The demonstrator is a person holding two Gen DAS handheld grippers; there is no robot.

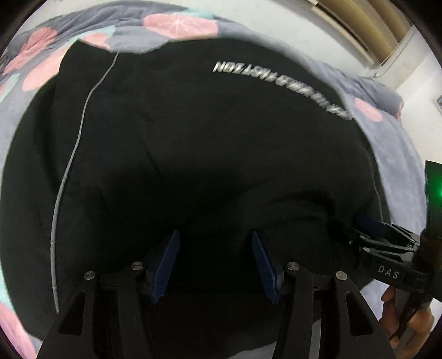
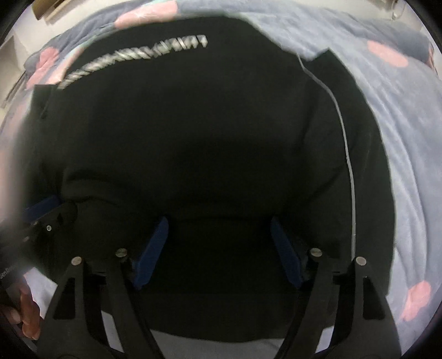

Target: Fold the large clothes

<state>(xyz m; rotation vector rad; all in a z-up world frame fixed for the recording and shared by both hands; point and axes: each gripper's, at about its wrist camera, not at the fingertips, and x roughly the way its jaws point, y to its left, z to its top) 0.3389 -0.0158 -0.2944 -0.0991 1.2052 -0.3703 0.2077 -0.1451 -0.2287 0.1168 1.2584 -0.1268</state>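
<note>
A large black garment (image 1: 210, 132) with silver lettering (image 1: 276, 85) lies spread on the bed and fills both views (image 2: 199, 132). A thin grey cord (image 1: 74, 154) runs down its side (image 2: 348, 154). My left gripper (image 1: 215, 237) hangs just over the dark cloth near its lower edge, blue pads apart, with nothing pinched that I can see. My right gripper (image 2: 218, 223) stands the same way, open above the cloth. Each one shows at the edge of the other's view: the right gripper (image 1: 370, 229) at the far right, the left gripper (image 2: 47, 210) at the far left.
The garment rests on a grey-blue bedspread (image 1: 400, 154) with pink flower shapes (image 2: 386, 53). A person's hand (image 1: 397, 312) holds the right tool, and fingers (image 2: 27, 309) hold the left one. A pale wall and curtain (image 1: 359, 24) lie beyond the bed.
</note>
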